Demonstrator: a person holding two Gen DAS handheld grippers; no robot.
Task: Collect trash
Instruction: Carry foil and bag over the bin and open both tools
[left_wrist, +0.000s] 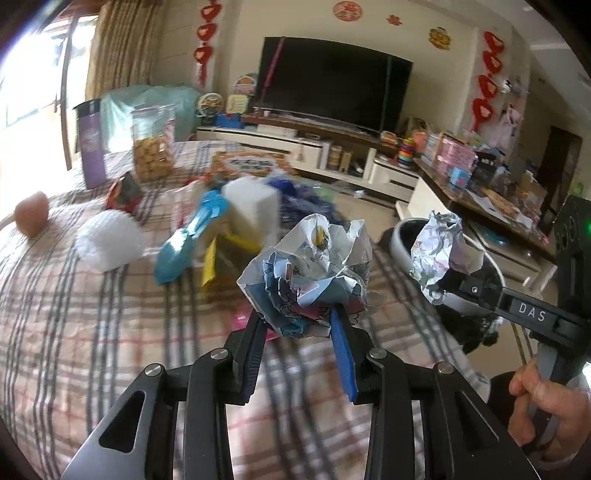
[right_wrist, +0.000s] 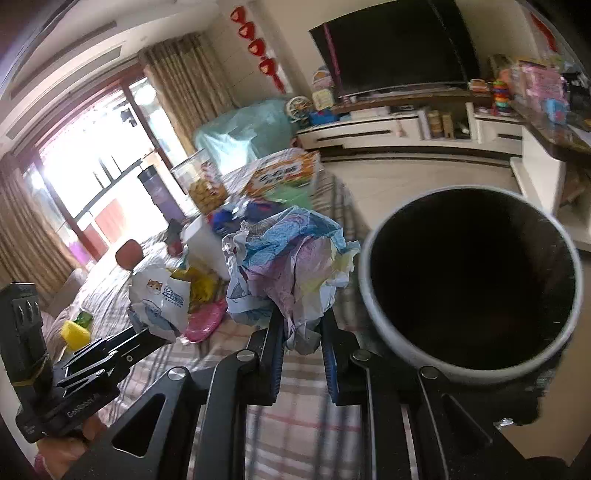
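Checked tablecloth (left_wrist: 92, 314) spreads beneath both claws, littered ahead with wrappers. Round bin (right_wrist: 469, 280), mouth open, stands just right of the right gripper (right_wrist: 301, 332), which pinches a pastel paper wad (right_wrist: 288, 266). Left gripper (left_wrist: 299, 325) pinches a printed paper wad (left_wrist: 310, 273), held above the cloth.

both black hand-held gripper (left_wrist: 301, 325) frames carry silver screws, blue finger pads (left_wrist: 341, 354) and white "das" lettering.
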